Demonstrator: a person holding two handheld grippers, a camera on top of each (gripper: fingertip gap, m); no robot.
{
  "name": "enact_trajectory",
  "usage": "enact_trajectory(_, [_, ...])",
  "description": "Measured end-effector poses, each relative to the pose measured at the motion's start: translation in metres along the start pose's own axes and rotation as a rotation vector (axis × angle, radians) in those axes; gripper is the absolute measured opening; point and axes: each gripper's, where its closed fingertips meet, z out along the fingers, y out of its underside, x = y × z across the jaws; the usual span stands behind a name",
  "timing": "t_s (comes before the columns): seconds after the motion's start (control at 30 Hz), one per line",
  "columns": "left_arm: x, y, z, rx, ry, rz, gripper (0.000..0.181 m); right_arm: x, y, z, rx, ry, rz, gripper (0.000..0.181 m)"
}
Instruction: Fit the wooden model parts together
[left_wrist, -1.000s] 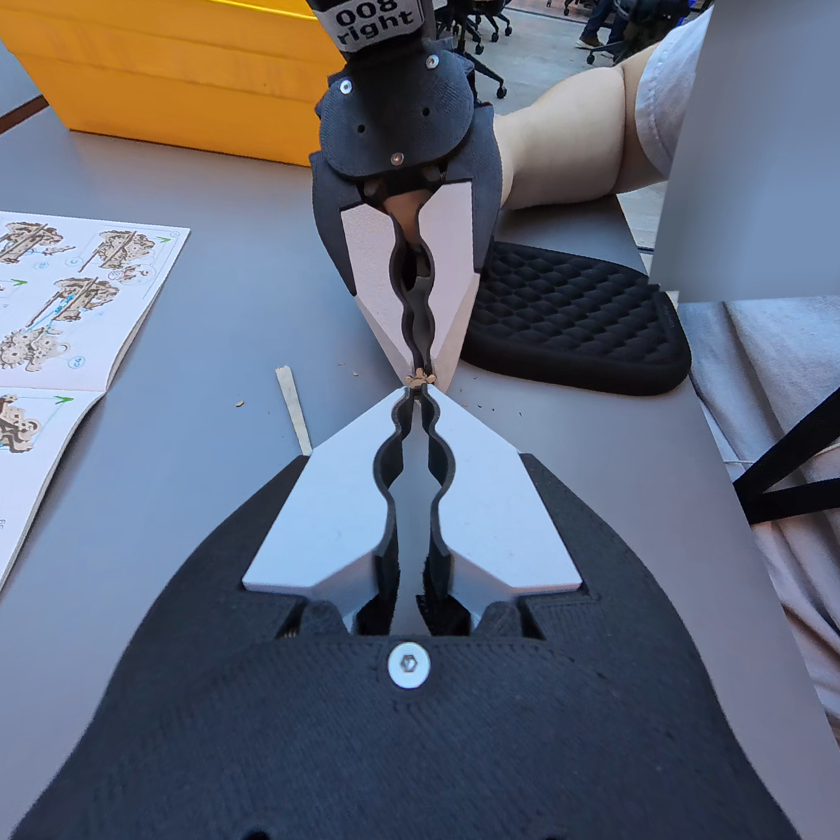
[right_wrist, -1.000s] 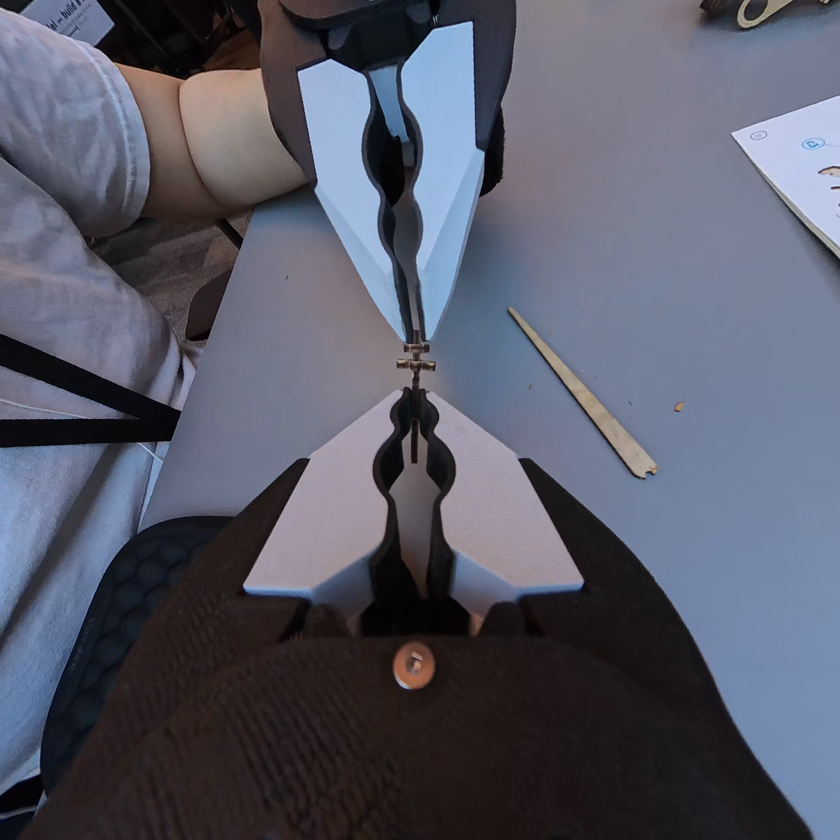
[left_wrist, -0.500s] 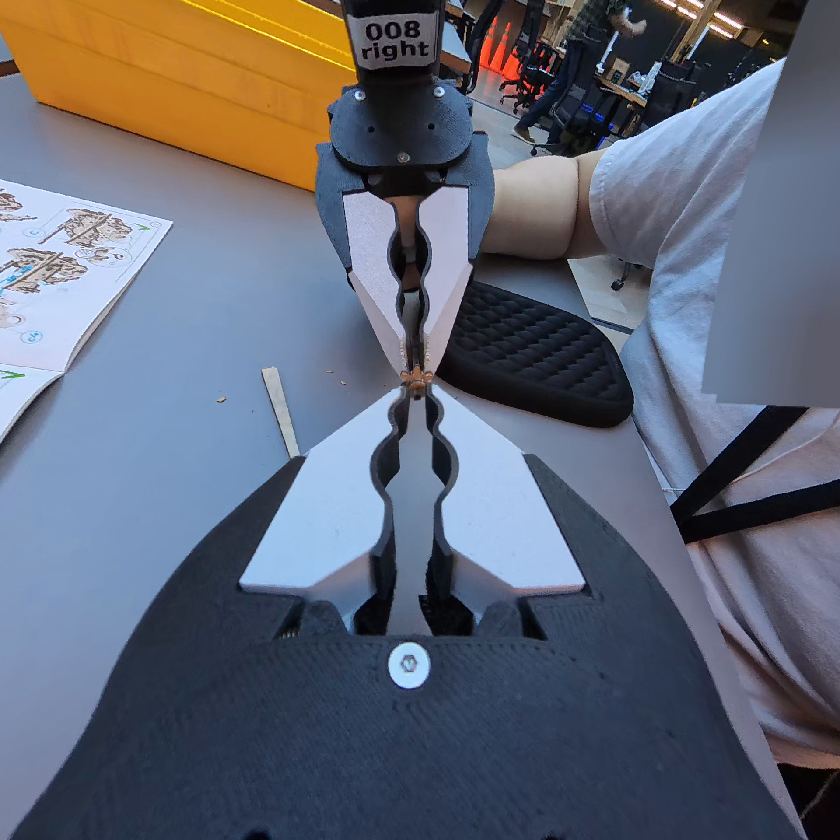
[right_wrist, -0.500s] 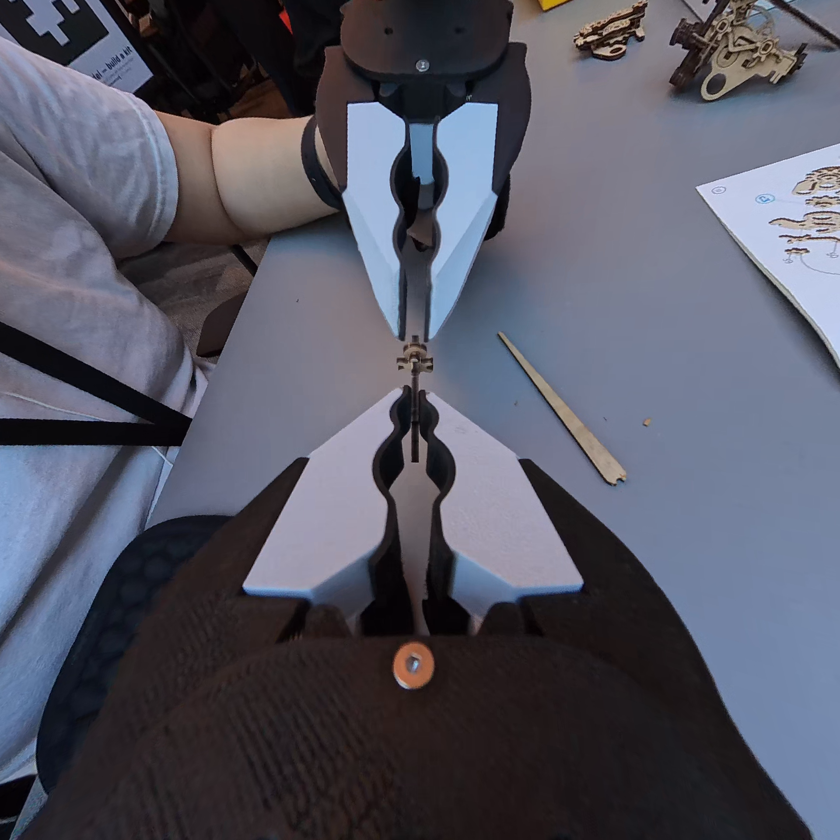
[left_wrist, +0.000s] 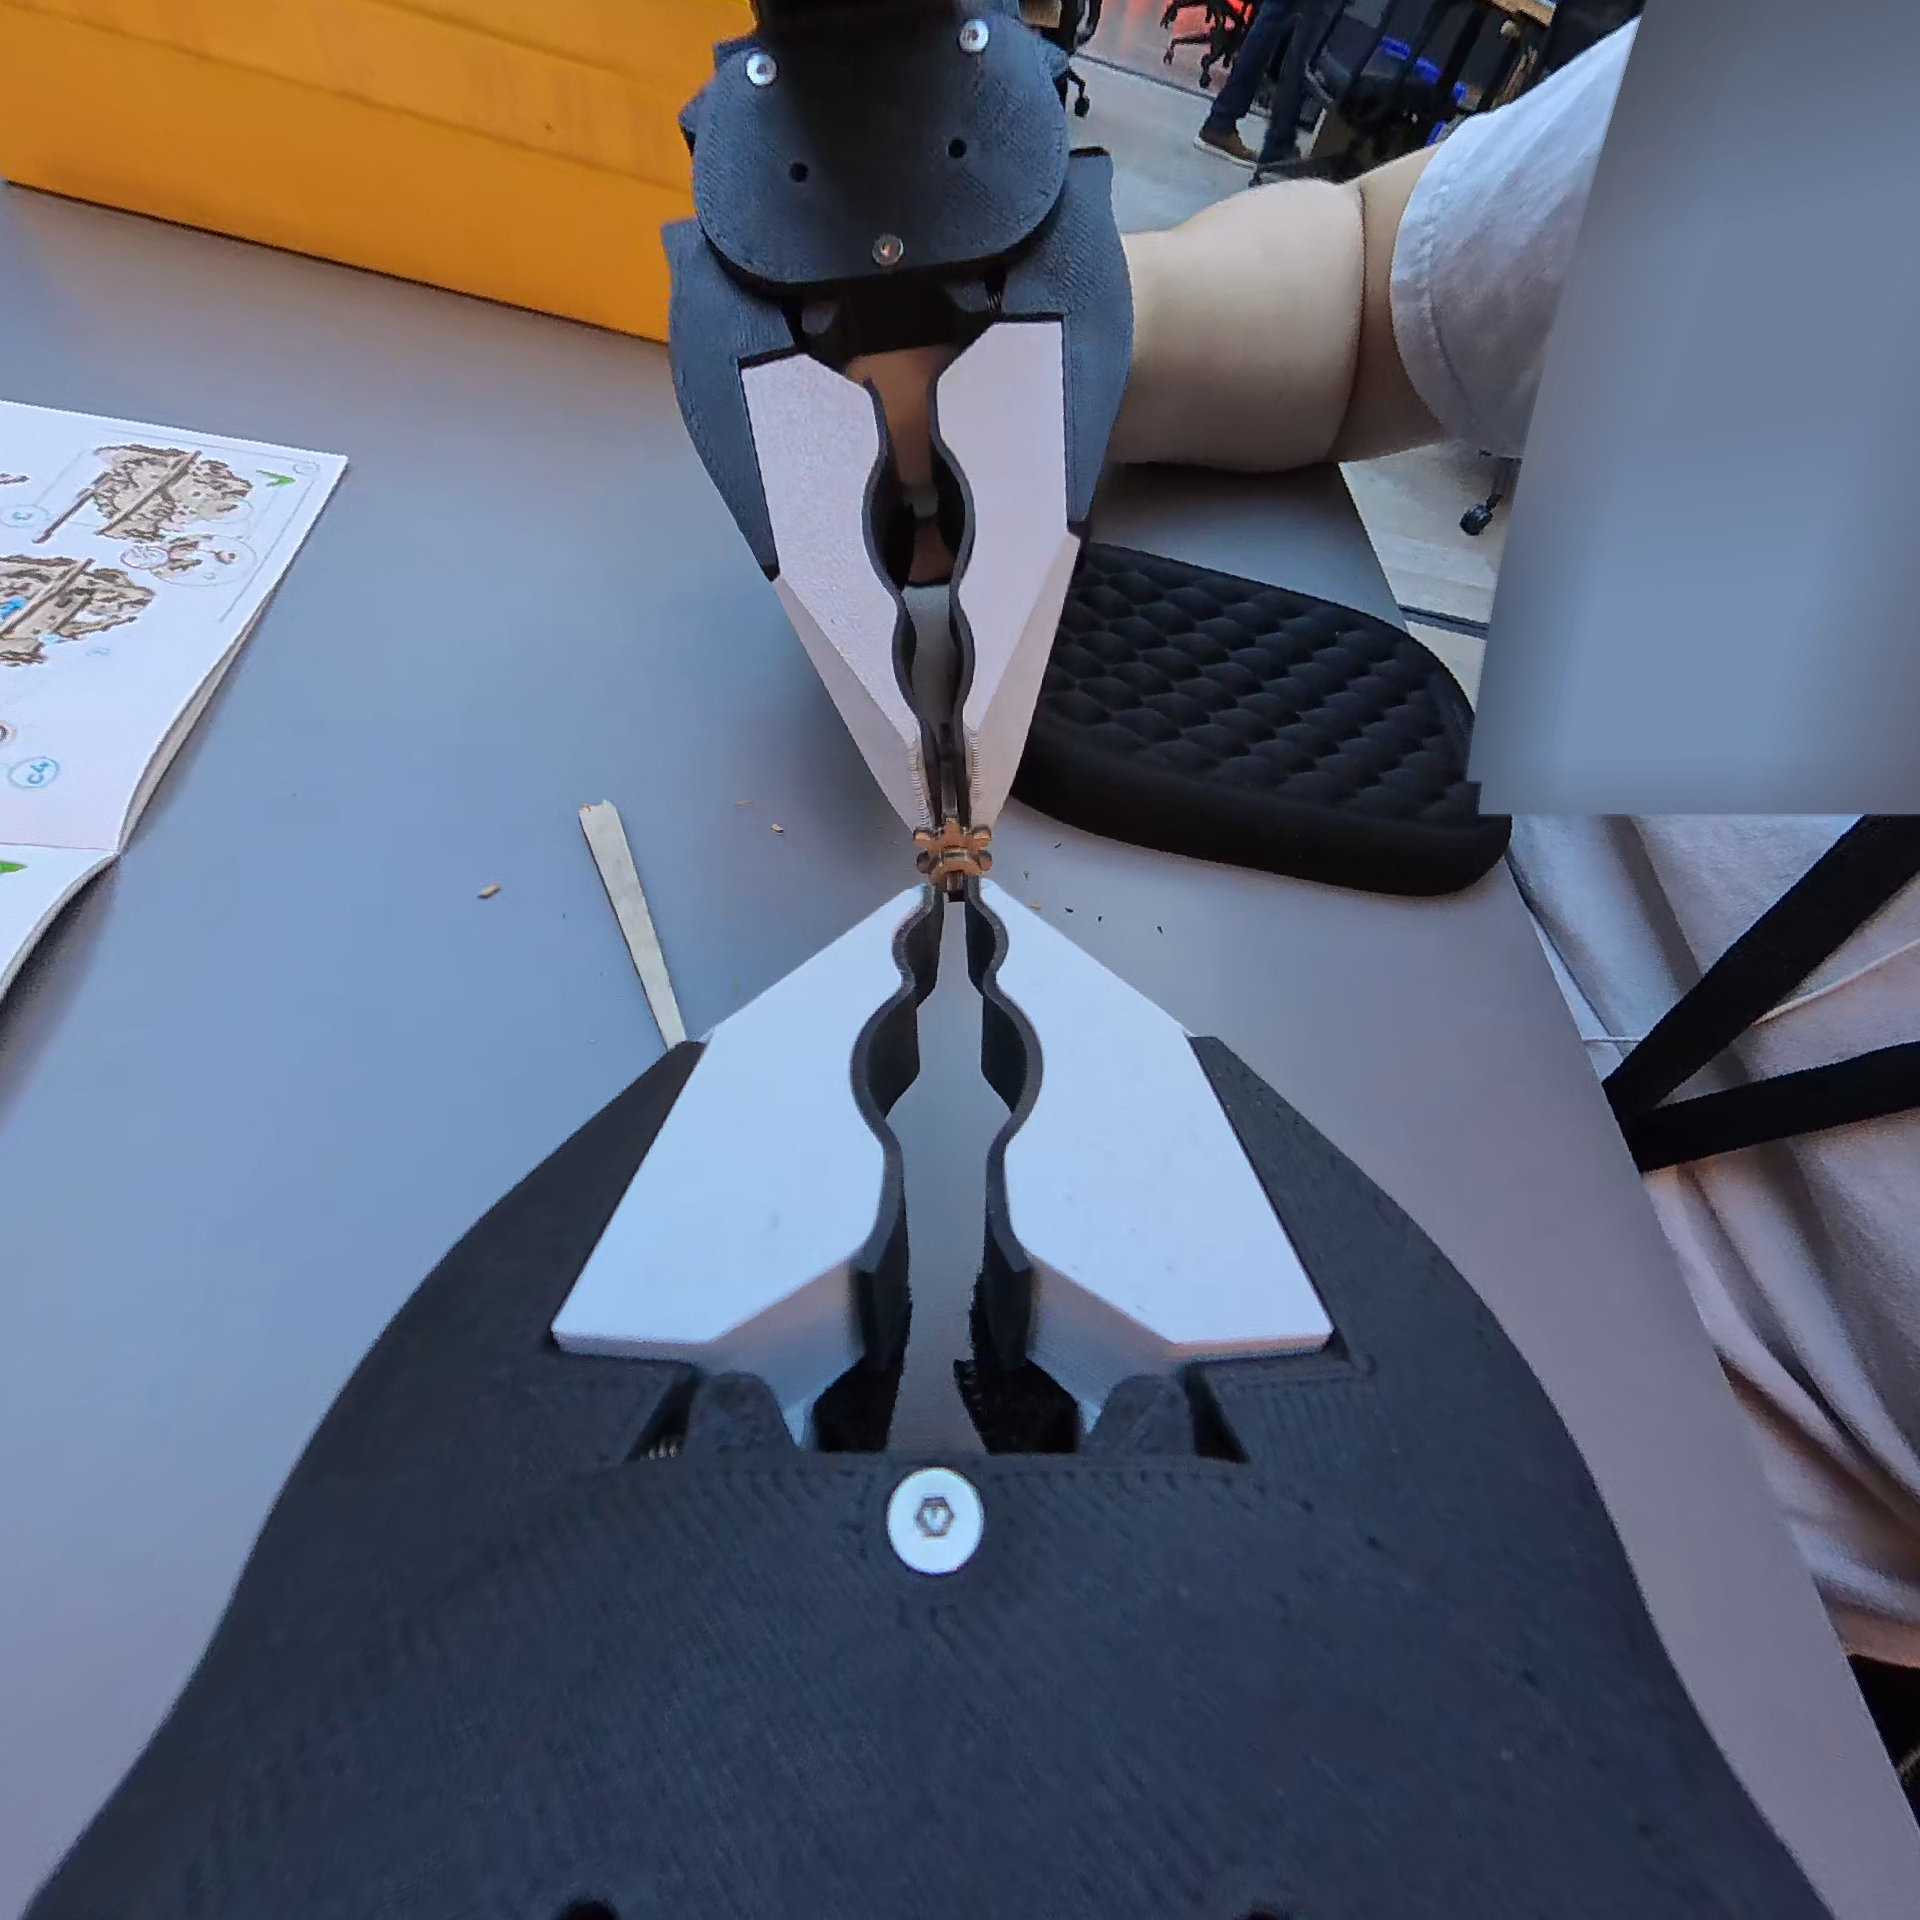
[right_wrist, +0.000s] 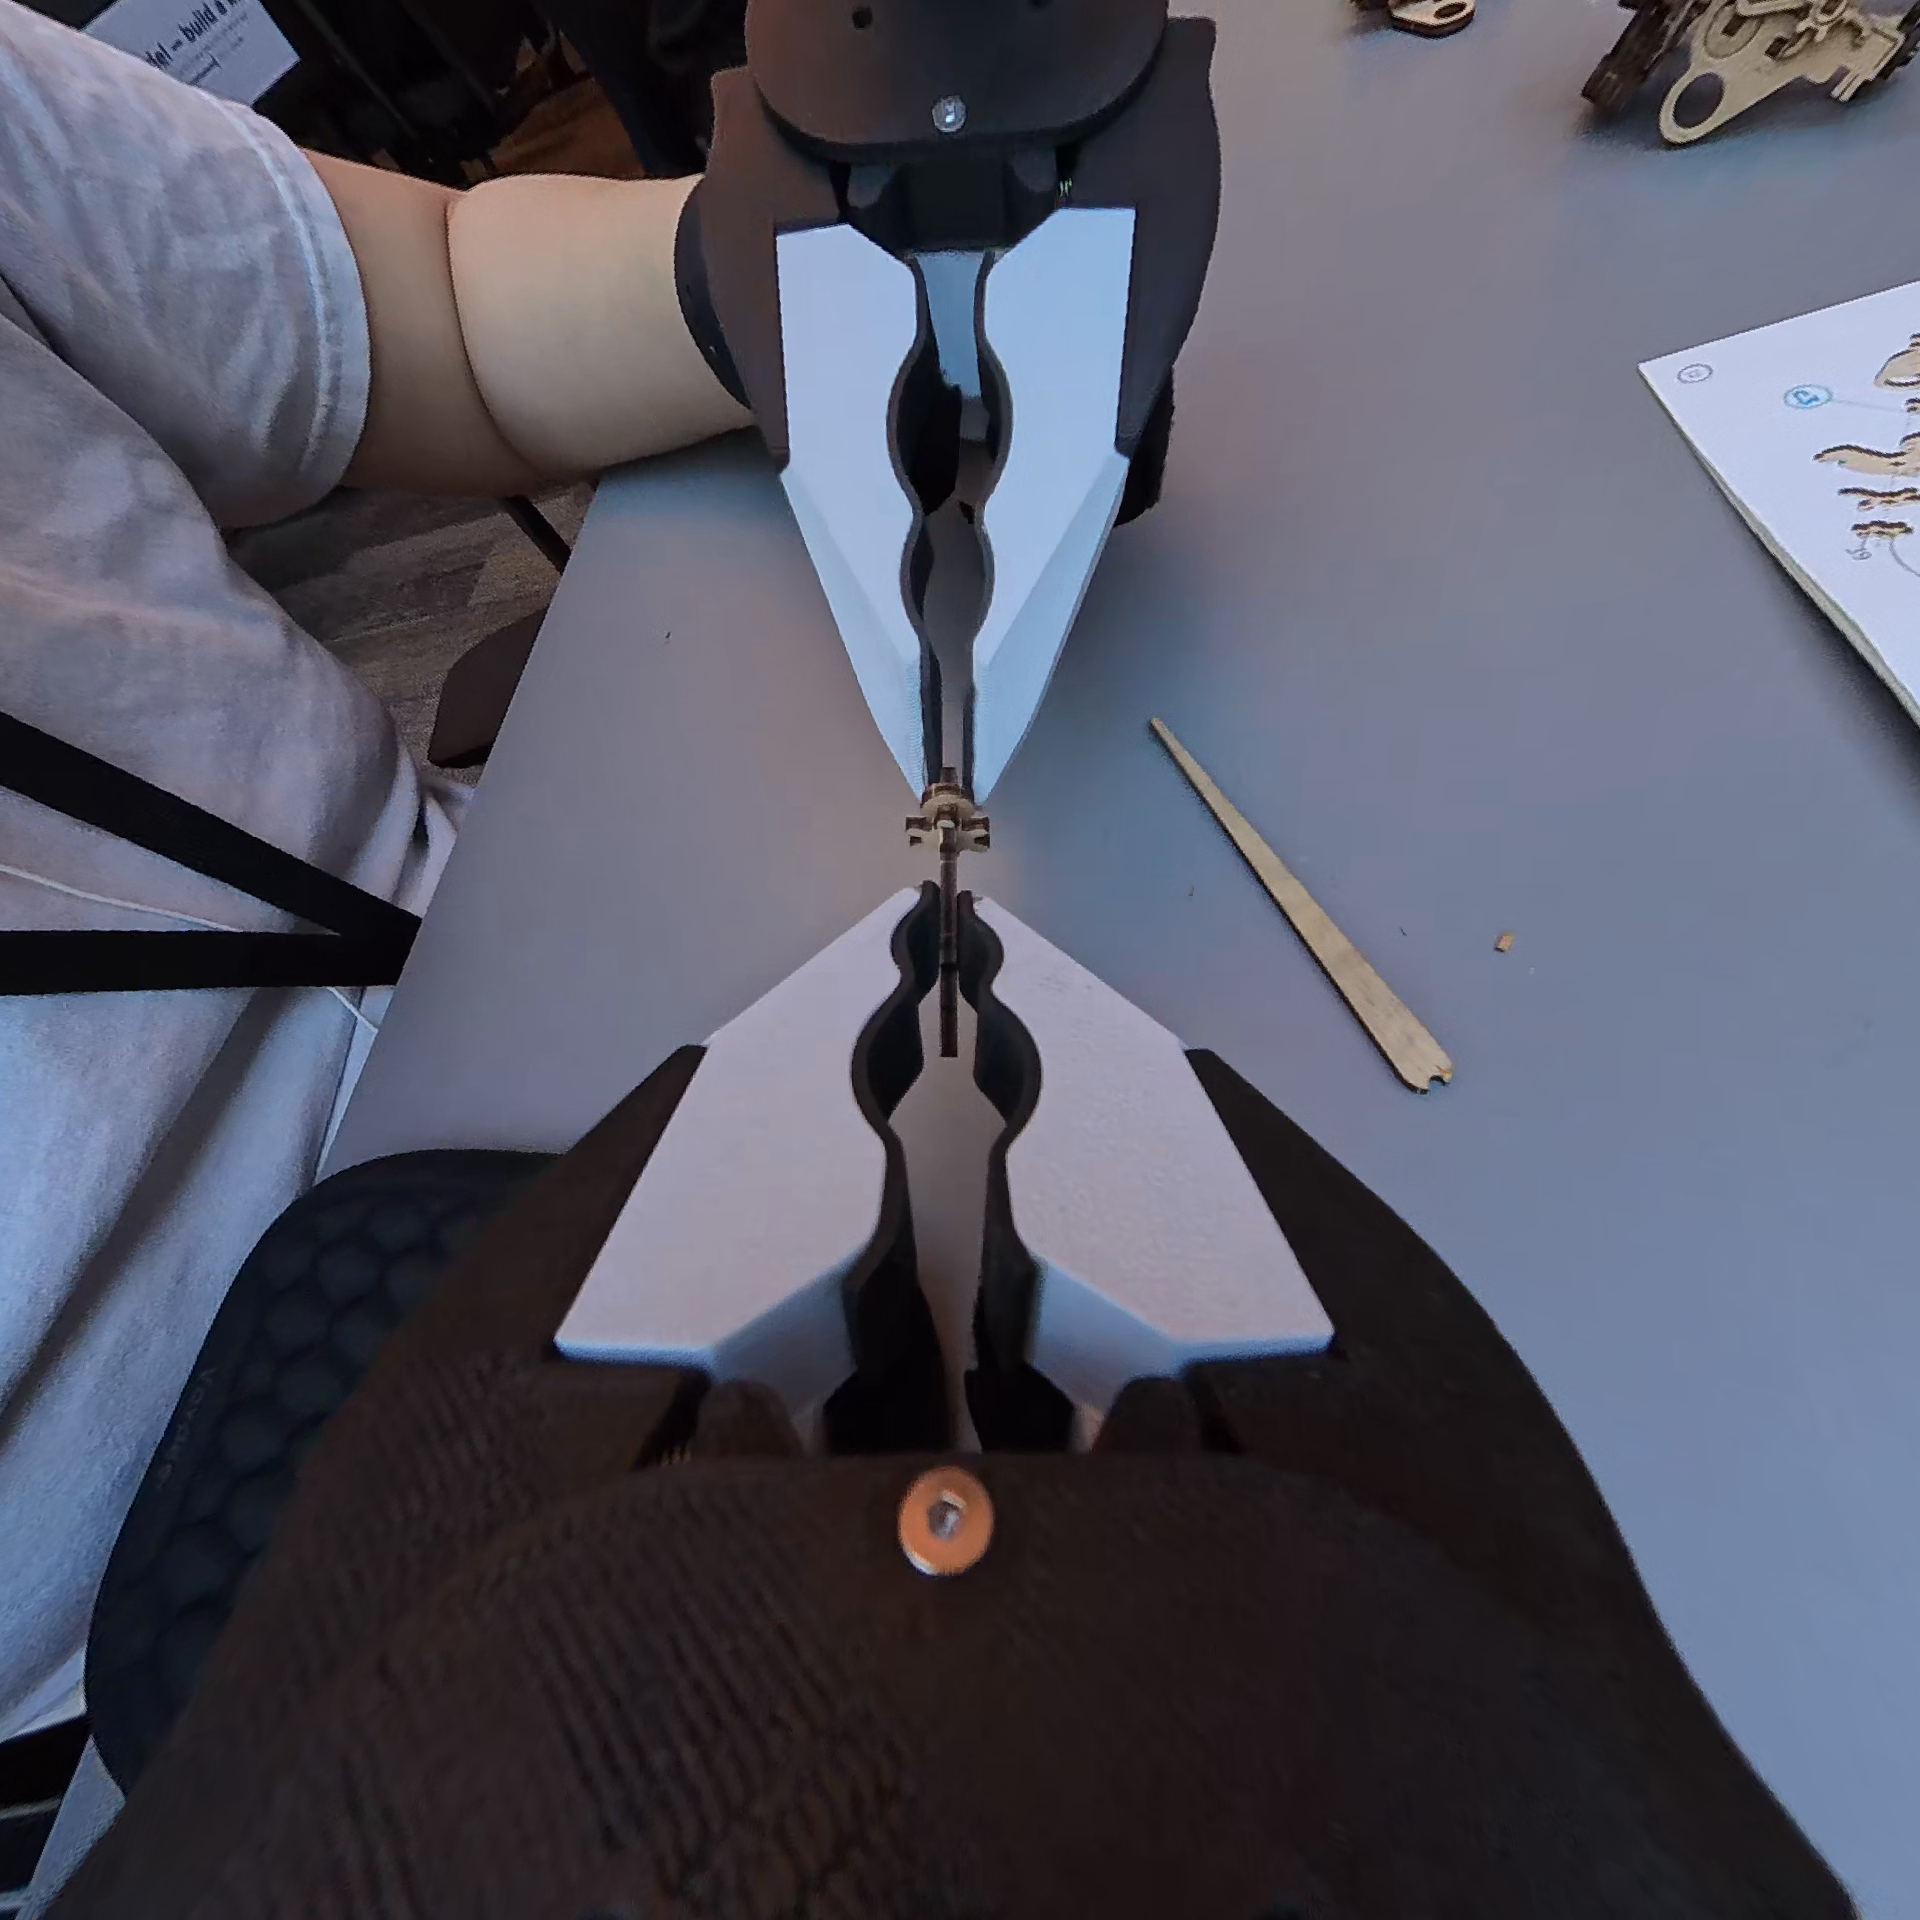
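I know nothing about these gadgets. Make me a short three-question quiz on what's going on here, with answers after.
1. True or false: the left gripper and the right gripper meet tip to tip above the grey table.
2. Multiple choice: what sits between the tips? A) a metal bolt B) a small wooden cross-shaped piece on a thin wooden rod C) a rubber band
3. Fill in: the loose flat wooden stick lies on the ____.

Key
1. True.
2. B; the right gripper pinches the rod.
3. Table, beside the grippers, touched by neither.
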Motion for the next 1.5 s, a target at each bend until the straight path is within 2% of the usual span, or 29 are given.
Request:
enact_trajectory(0.2, [0.002, 0.002, 0.001, -0.016, 0.008, -0.004, 0.001, -0.001, 0.001, 0.001, -0.005, -0.006, -0.005, 0.0])
enact_trajectory(0.37, [-0.005, -0.019, -0.01, 0.14, 0.038, -0.162, 0.0, 0.002, -0.022, -0.012, 0.173, 0.02, -0.143, 0.007])
enact_trajectory(0.43, [-0.009, -0.025, -0.015, 0.196, 0.046, -0.215, 0.0, 0.008, -0.03, -0.017, 0.219, 0.092, -0.214, 0.015])
enact_trajectory(0.5, [-0.014, -0.028, -0.021, 0.239, 0.045, -0.267, 0.0, 0.019, -0.037, -0.025, 0.254, 0.247, -0.336, 0.023])
enact_trajectory(0.63, [-0.019, -0.029, -0.023, 0.272, 0.066, -0.378, 0.0, 0.016, -0.043, -0.028, 0.212, 0.465, -0.66, 0.025])
enact_trajectory(0.73, [-0.017, -0.027, -0.018, 0.26, 0.093, -0.425, 0.0, 0.013, -0.037, -0.019, 0.139, 0.542, -0.821, 0.016])
enact_trajectory(0.83, [-0.016, -0.022, -0.013, 0.23, 0.094, -0.446, 0.0, 0.018, -0.032, -0.016, 0.067, 0.592, -0.871, 0.006])
enact_trajectory(1.1, [-0.015, -0.013, -0.009, 0.19, 0.126, -0.511, 0.0, 0.018, -0.024, -0.01, 0.029, 0.558, -0.871, 0.006])
enact_trajectory(1.3, [-0.013, -0.009, -0.005, 0.152, 0.125, -0.477, 0.001, 0.017, -0.017, -0.007, 0.049, 0.45, -0.762, 0.005])
enact_trajectory(1.5, [-0.01, -0.005, -0.003, 0.111, 0.127, -0.44, 0.0, 0.012, -0.013, -0.004, 0.088, 0.403, -0.773, 0.005])
